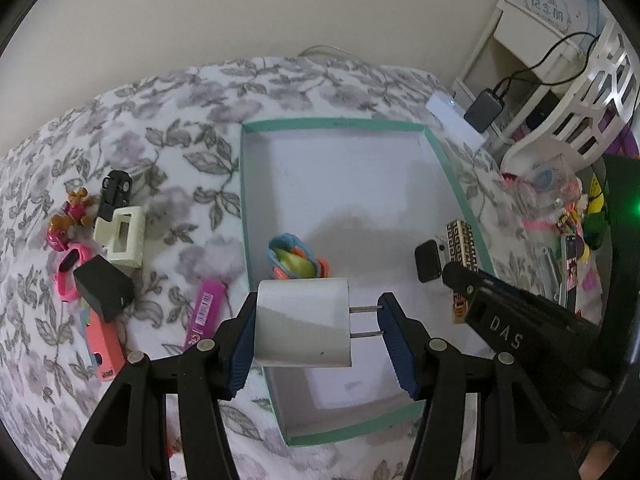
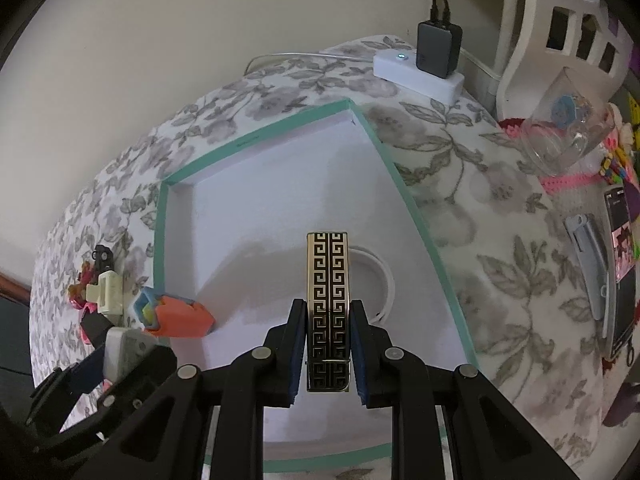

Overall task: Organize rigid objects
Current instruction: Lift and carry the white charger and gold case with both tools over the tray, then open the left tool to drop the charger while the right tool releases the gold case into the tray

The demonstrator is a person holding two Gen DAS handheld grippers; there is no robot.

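Hovering over the teal-rimmed white cardboard box [image 1: 452, 168] mid-bed, the left gripper [image 1: 316, 336] pinches a white plug-in charger [image 1: 304, 320], the right gripper [image 2: 326, 344] a gold-and-black key-patterned bar [image 2: 327, 300], both seemingly ready for dropping inside.

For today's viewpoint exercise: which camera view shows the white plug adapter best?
The left wrist view: the white plug adapter fills the centre between the left gripper fingers, both prongs visible, above the teal-rimmed box. The right wrist view shows only a corner of it at the lower left edge, mostly hidden.
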